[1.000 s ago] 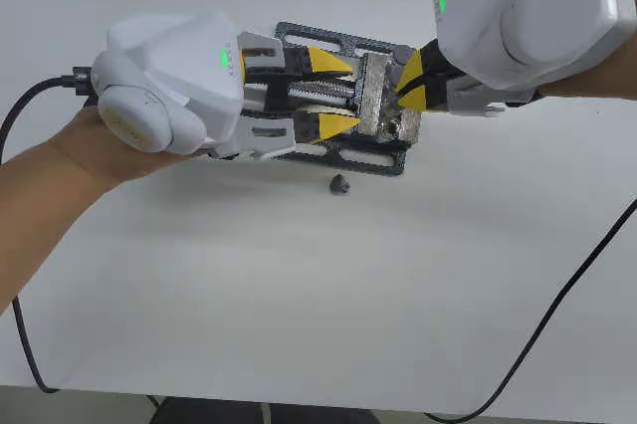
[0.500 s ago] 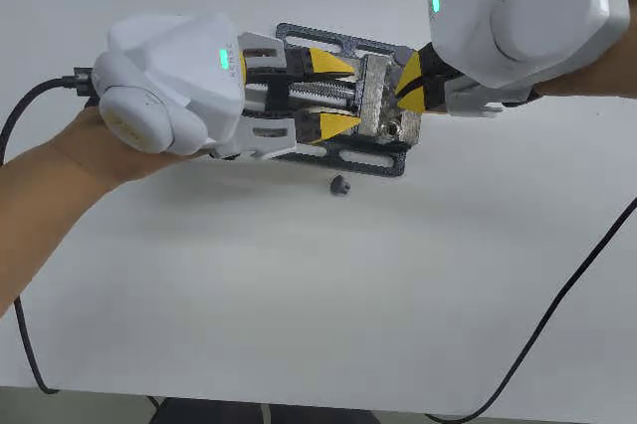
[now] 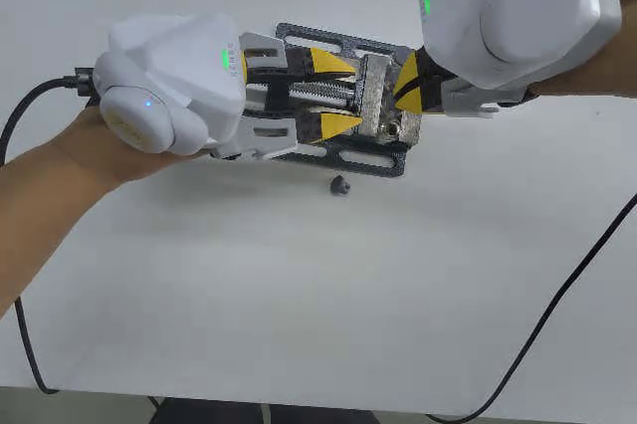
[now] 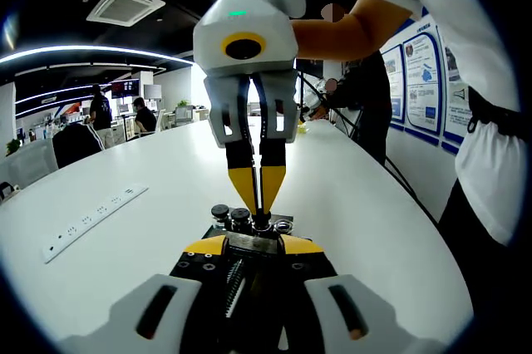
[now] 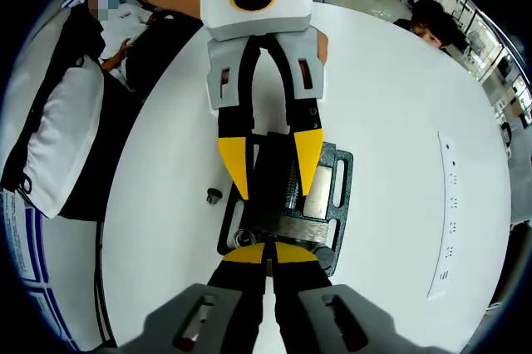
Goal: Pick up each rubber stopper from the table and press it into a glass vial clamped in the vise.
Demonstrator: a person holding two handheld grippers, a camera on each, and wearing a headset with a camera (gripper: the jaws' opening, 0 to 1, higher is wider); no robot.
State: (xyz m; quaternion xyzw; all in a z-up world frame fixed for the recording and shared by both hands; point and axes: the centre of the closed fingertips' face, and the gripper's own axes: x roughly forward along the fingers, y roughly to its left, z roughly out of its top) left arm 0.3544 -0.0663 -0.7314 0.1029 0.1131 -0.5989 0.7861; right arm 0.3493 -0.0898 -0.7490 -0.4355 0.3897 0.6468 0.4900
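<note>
Our left gripper is spread astride the vise, our right gripper pressed together at its end; one stopper lies free beside.

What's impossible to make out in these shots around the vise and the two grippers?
Head view: the right gripper covers the vials in the vise.
Left gripper view: whether that gripper's shut tips pinch a stopper; the jaws hide it.
Head view: loose stopper, too small for detail.

No legible txt anywhere. Wall posters w/ print (too small, blurred to read).
</note>
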